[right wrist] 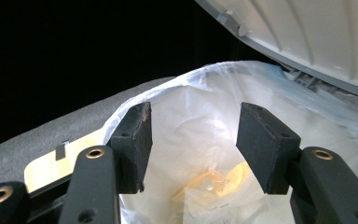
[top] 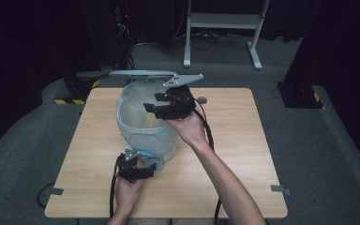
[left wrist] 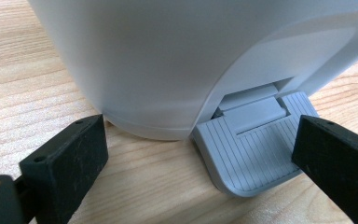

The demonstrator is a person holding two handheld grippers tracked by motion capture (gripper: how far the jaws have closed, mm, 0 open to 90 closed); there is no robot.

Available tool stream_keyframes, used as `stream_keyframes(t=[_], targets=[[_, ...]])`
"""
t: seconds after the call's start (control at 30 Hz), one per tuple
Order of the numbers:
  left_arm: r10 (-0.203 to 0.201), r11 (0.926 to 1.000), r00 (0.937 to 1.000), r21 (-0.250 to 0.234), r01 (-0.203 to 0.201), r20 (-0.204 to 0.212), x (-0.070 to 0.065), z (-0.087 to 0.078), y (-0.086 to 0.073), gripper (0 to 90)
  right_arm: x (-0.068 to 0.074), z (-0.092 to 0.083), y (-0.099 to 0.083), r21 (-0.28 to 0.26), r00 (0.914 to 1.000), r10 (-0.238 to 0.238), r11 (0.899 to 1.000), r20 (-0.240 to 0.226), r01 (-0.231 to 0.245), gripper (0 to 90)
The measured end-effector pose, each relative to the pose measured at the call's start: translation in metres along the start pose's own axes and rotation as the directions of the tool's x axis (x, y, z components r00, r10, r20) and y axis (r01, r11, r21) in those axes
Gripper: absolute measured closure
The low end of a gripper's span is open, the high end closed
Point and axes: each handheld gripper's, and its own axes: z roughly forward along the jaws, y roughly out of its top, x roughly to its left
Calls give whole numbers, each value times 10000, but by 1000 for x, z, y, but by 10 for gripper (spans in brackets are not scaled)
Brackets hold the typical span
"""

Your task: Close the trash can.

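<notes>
Two grippers are working one pedal bin [top: 145,133], which is standing upright near the middle of the wooden table [top: 243,154], toward the far-left part of it. Bin's lid [top: 143,73] is standing raised at the far side, hinged away from the person, so the mouth is lying open toward the right hand. White liner bag [right wrist: 205,121] is lining the inside; something yellowish [right wrist: 214,182] is lying at the bottom, kind not readable.

Right gripper [top: 155,104] is hovering over the open mouth, jaws pointing left across the rim and slightly down into the bag. Its jaws are standing apart with nothing between the pads; released, holding nothing.

Left gripper [top: 155,164] is sitting low at the near foot of the bin, jaws spread wide and level with the tabletop. Grey ribbed pedal [left wrist: 256,154] is lying between them, nearer the right-hand jaw in the left gripper view, jutting toward the gripper from the base; whether a pad is pressing it I cannot tell.

Judgement: the left gripper is nearer the pedal, so the lid's position is hinging on that side; the right one needs only to withdraw rightward, clear of the lid's arc.
</notes>
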Motion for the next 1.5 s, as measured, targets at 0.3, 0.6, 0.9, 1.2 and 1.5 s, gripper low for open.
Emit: stream_keyframes(t=[0.3,0.6,0.9,1.2,1.5], targets=[[7,10000,10000,21,-7,23,0,0,0,37,-5,-19,-10,-462,9996,156,9988,243,-144,411],[-13,10000,10000,18,13,31,0,0,0,37,-11,-32,-21,-666,9992,275,9975,301,-255,416],[65,10000,10000,-26,-65,-51,0,0,0,37,-13,-47,-35,-881,9981,556,9947,273,-530,418],[55,10000,10000,-35,-55,-55,0,0,0,37,-17,-60,-51,-1077,9963,793,9913,330,-753,435],[65,10000,10000,-35,-65,-40,0,0,0,37,-17,-75,-69,-1160,9932,1137,9871,257,-1100,450]])
